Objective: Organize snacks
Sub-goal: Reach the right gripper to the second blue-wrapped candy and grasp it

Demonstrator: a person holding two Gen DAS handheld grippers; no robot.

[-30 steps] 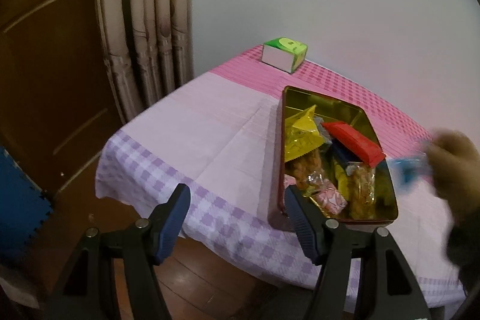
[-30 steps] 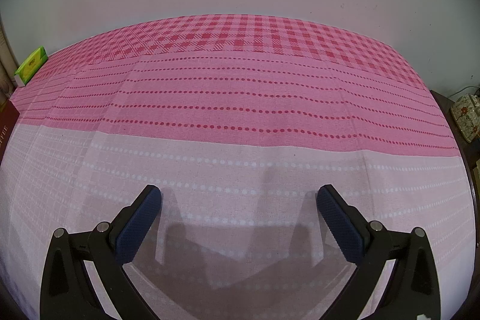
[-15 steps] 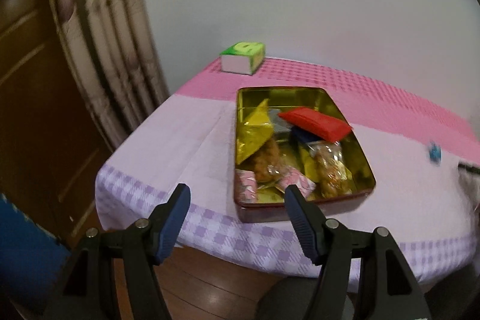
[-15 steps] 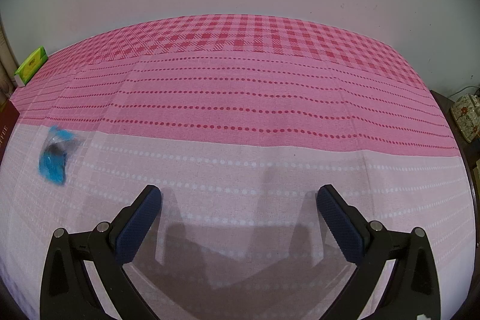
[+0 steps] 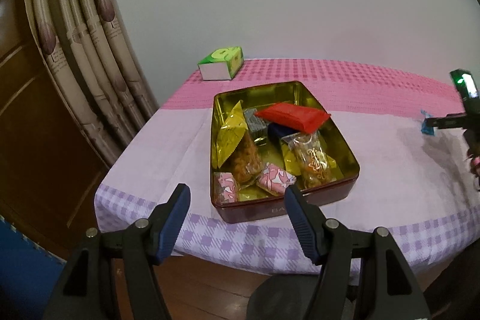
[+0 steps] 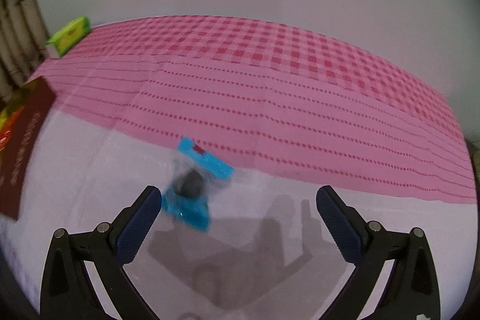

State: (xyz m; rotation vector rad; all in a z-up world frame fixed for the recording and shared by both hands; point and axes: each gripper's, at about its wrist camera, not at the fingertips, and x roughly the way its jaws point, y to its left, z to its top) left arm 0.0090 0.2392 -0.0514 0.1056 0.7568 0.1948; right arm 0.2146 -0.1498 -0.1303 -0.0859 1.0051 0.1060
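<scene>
An open tin (image 5: 300, 204), gold inside and dark red outside, stands near the table's front left corner. It holds several snacks: a red packet (image 5: 295, 116), a yellow bag (image 5: 232, 137), a clear bag of crackers (image 5: 312, 161) and two pink sweets (image 5: 274, 180). My left gripper (image 5: 236, 191) hangs open and empty just in front of the tin's near wall. A blue snack packet (image 6: 195, 185) lies blurred on the cloth, close to the left finger of my right gripper (image 6: 238, 194), which is open around nothing. The same packet (image 5: 427, 126) shows at the far right of the left wrist view.
A green tissue box (image 5: 222, 62) sits at the table's back left corner by the wall. Curtains (image 5: 90, 65) and a wooden door (image 5: 30, 140) stand left of the table. The pink and lilac tablecloth (image 6: 270, 95) stretches bare to the right. The tin's side (image 6: 24, 140) shows at the left edge.
A hand brought the blue packet in and it now lies on the cloth. The right gripper swung left to it. The left gripper's view rolled and shifted, bringing the tin to the centre.
</scene>
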